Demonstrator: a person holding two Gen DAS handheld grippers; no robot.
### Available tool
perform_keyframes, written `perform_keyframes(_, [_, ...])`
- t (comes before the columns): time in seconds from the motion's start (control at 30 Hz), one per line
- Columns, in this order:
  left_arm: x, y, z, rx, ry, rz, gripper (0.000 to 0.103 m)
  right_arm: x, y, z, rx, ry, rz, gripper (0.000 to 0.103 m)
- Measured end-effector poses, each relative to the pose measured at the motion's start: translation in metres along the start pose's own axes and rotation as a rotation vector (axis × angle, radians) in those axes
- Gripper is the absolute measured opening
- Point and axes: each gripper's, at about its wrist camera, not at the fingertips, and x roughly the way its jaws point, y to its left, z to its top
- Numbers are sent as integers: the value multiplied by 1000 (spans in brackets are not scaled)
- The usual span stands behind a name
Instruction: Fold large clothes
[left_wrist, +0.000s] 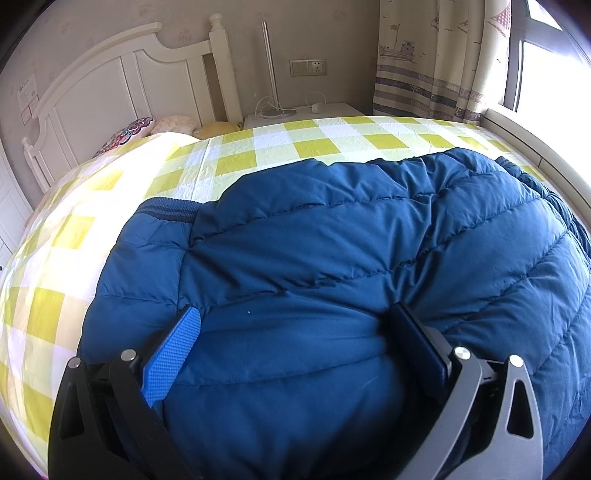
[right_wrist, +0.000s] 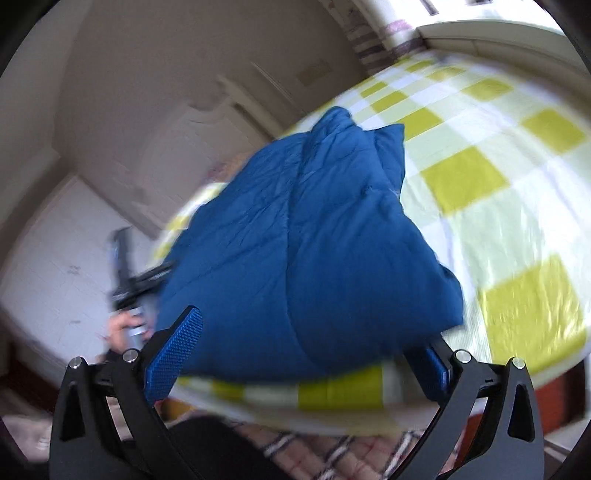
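Note:
A blue quilted down jacket (left_wrist: 332, 258) lies folded on the bed. My left gripper (left_wrist: 295, 317) is open, its blue-padded fingers (left_wrist: 173, 350) spread wide and pressed against the jacket's near bulge. In the blurred right wrist view the jacket (right_wrist: 306, 240) lies near the bed's front edge. My right gripper (right_wrist: 306, 332) is open, its fingers (right_wrist: 177, 347) standing either side of the jacket's near edge, the right one partly hidden under the cloth. The left hand and its gripper (right_wrist: 129, 288) show at the jacket's far left side.
The bed has a yellow-and-white checked sheet (left_wrist: 236, 162), a white headboard (left_wrist: 110, 85) and pillows (left_wrist: 129, 129) at the back left. A nightstand with cables (left_wrist: 295, 110) stands behind, curtains and a window (left_wrist: 480, 74) at the right. The bed's front edge (right_wrist: 332, 391) is close below my right gripper.

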Motion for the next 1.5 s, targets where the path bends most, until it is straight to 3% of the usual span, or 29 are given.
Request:
perform_keyframes(0.03, [0, 0, 0, -3, 1, -3, 101, 14, 7, 8, 20, 28, -5, 99])
perform_keyframes(0.2, [-1, 5, 0, -45, 3, 26, 101, 44, 17, 30, 115, -20, -9, 98])
perform_keyframes(0.27, [0, 9, 0, -71, 6, 37, 101, 41, 10, 32, 148, -92, 22, 59])
perform_keyframes(0.37, [-4, 9, -1, -74, -11, 32, 101, 22, -4, 26, 184, -178, 105, 41])
perform_keyframes(0.4, [-7, 8, -1, -69, -27, 35, 100, 18, -4, 25, 180, -196, 113, 40])
perform_keyframes(0.47, [-30, 6, -5, -68, -106, 32, 98, 6, 4, 19, 130, -235, 104, 39])
perform_keyframes(0.57, [-69, -3, -15, -76, -199, -61, 99, -5, 17, 19, 64, -256, 94, 38])
perform_keyframes(0.6, [-74, -12, -18, -43, -192, -91, 100, -9, 22, 18, 39, -264, 88, 38])
perform_keyframes(0.67, [-68, -41, -29, 95, -104, -142, 100, -17, 37, 17, -26, -292, 79, 38])
perform_keyframes(0.7, [-59, -54, -37, 148, -66, -113, 101, -19, 49, 17, -65, -306, 71, 38])
perform_keyframes(0.77, [-58, -68, -48, 206, -86, -19, 101, -28, 74, 19, -157, -331, 66, 37])
perform_keyframes(0.83, [-64, -64, -46, 190, -53, -29, 98, -33, 114, 22, -291, -368, 48, 37])
perform_keyframes(0.9, [-92, -39, -48, 132, -105, -148, 95, -35, 153, 22, -420, -391, 38, 37])
perform_keyframes(0.97, [-115, 3, -48, 28, -165, -178, 95, -30, 211, 17, -620, -404, 14, 37])
perform_keyframes(1.07, [-151, 95, -49, -208, -271, -124, 95, -3, 287, 0, -848, -383, 43, 37])
perform_keyframes(1.17, [-186, 164, -62, -347, -345, -15, 96, 50, 357, -34, -1082, -301, 68, 37])
perform_keyframes(1.2, [-196, 179, -67, -365, -360, 15, 96, 74, 375, -49, -1159, -248, 61, 37])
perform_keyframes(1.3, [-217, 208, -85, -400, -383, 71, 99, 171, 407, -114, -1398, 78, -22, 38])
perform_keyframes(1.33, [-219, 213, -89, -401, -381, 75, 99, 205, 405, -140, -1468, 197, -71, 44])
perform_keyframes(1.4, [-221, 208, -97, -362, -368, 64, 100, 224, 406, -172, -1602, 108, -151, 48])
perform_keyframes(1.5, [-219, 194, -87, -287, -366, -2, 100, 224, 410, -164, -1570, 145, -120, 53])
